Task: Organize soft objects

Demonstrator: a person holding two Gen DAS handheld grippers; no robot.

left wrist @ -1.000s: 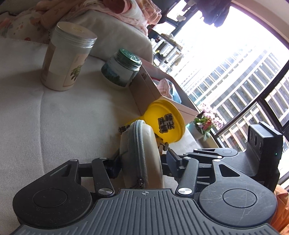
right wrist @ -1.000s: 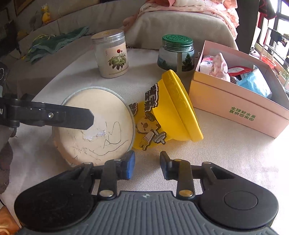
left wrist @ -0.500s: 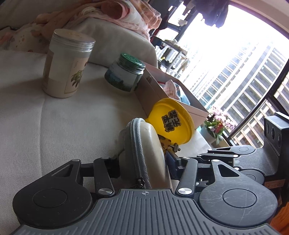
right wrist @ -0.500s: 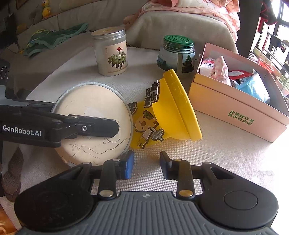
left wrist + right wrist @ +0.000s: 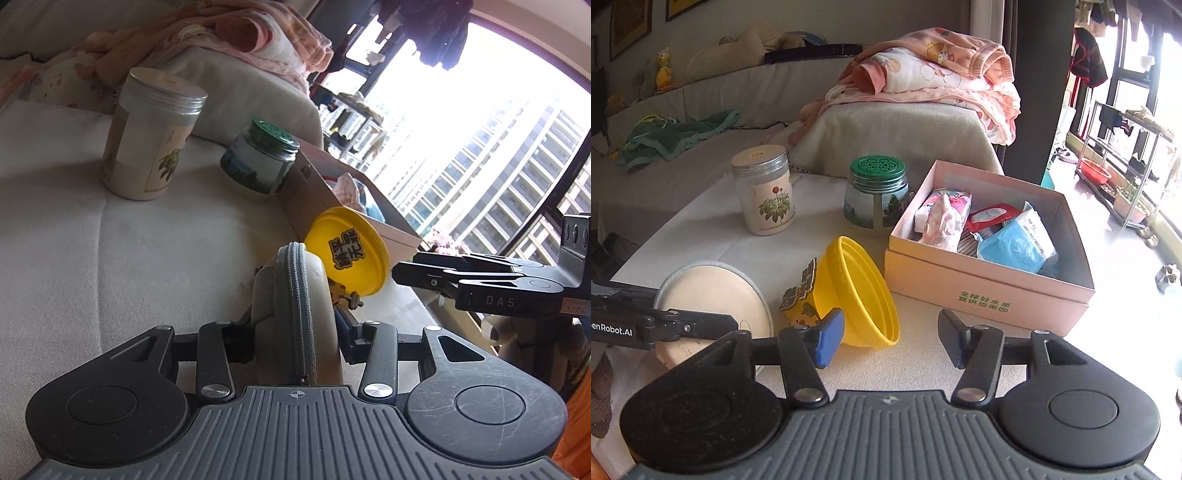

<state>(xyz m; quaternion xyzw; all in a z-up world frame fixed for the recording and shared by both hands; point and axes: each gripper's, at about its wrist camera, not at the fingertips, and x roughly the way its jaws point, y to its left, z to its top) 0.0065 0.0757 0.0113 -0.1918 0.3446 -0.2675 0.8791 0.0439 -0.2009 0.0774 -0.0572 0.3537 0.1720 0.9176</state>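
Observation:
My left gripper (image 5: 295, 328) is shut on a round cream zip pouch (image 5: 295, 295) and holds it on edge; the pouch also shows in the right wrist view (image 5: 713, 295) with the left gripper's finger across it. A yellow soft cup (image 5: 857, 291) with cartoon stickers lies on its side next to the pouch, also in the left wrist view (image 5: 351, 254). My right gripper (image 5: 890, 339) is open and empty, just in front of the cup's rim. A pink box (image 5: 1071, 291) holds several soft packets.
A tall white jar (image 5: 764, 192) and a green-lidded glass jar (image 5: 877, 192) stand behind the cup on the cream cushion surface (image 5: 701, 236). Folded pink blankets (image 5: 931, 81) lie on a cushion at the back. A window and balcony are at the right.
My right gripper has opened wider and its view has tilted up and back. The left gripper still holds the pouch and has shifted slightly left of the cup.

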